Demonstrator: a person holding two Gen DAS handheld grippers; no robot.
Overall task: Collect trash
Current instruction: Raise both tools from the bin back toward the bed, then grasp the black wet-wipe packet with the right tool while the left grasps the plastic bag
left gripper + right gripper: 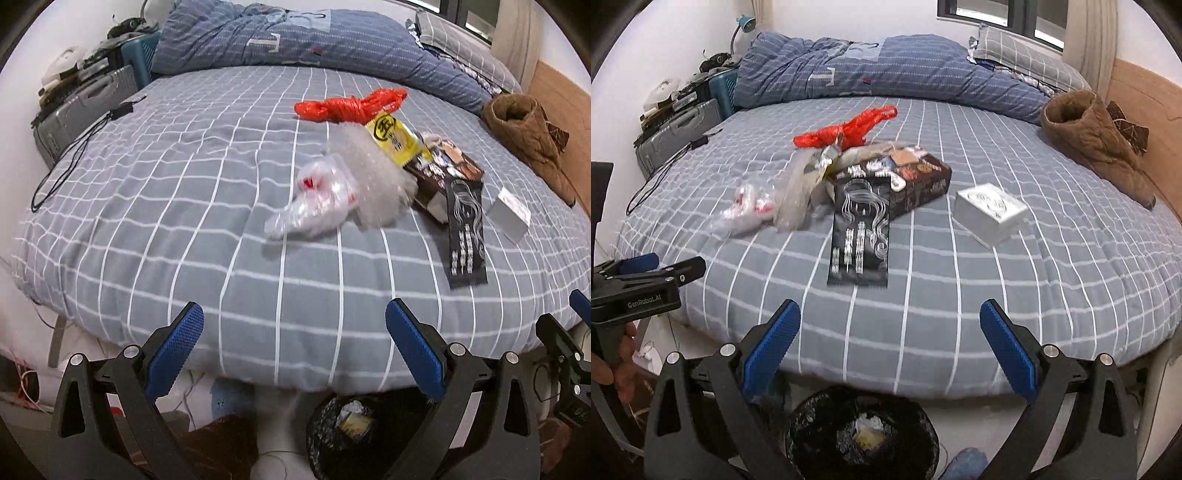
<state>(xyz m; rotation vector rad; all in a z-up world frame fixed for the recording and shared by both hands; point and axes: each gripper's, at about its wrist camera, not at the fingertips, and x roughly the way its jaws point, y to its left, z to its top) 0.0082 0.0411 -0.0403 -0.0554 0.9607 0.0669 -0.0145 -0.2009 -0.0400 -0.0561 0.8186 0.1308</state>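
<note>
Trash lies in a cluster on the grey checked bed (166,206) (1052,280): a red plastic bag (349,105) (849,127), a yellow wrapper (393,138), clear plastic bags (332,195) (768,203), a dark printed box (439,173) (905,177), a black wrapper (465,236) (860,232) and a small white box (509,216) (990,212). My left gripper (293,343) and right gripper (890,339) both hover open at the bed's near edge, holding nothing. Below them stands a black-lined trash bin (354,428) (864,435) with some rubbish inside.
A blue striped duvet (295,40) (886,70) is bunched at the far side, a brown fleece garment (528,136) (1097,144) lies at right. Suitcases (85,107) (679,125) stand left of the bed, with a black cord (74,151) trailing onto it.
</note>
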